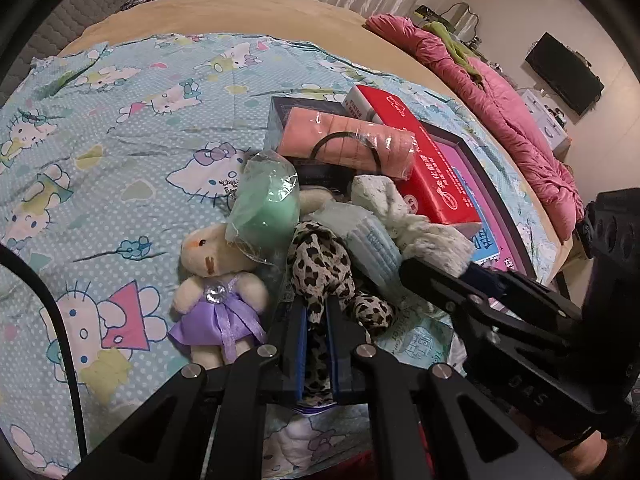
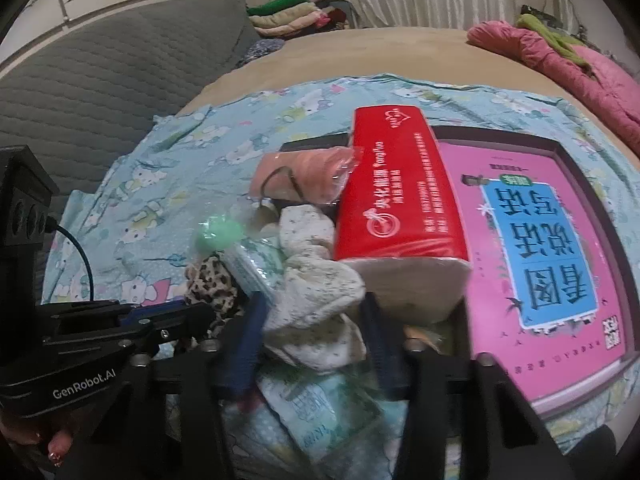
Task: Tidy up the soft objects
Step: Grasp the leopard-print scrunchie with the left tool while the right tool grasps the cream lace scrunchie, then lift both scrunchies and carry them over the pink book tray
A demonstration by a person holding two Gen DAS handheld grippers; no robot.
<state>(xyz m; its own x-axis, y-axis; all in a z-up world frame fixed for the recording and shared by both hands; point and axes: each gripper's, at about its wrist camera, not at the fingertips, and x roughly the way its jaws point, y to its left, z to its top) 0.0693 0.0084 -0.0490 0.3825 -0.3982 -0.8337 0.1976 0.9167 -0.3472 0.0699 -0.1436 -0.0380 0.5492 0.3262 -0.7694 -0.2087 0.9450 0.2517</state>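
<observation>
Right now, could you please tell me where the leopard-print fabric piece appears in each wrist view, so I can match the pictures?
Left wrist view: the leopard-print fabric piece sits low at centre, running down between the left gripper fingers.
Right wrist view: it lies left of centre, beside the white speckled cloth.
Shared landmark: the red tissue pack.

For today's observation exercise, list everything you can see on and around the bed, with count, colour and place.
Rabbit doll: one, cream, purple dress, left of pile.
Leopard cloth: one, spotted, pile front.
Speckled cloth: one, white, pile middle.
Tissue pack: one, red, on pile.
Pink roll: one, wrapped, behind.
Green ball: one, bagged.
Book: one, pink, right.
Sheet: one, blue, cartoon cats.
Quilt: one, pink, far edge.
Left gripper: black, pinching leopard cloth.
Right gripper: black, around speckled cloth.
</observation>
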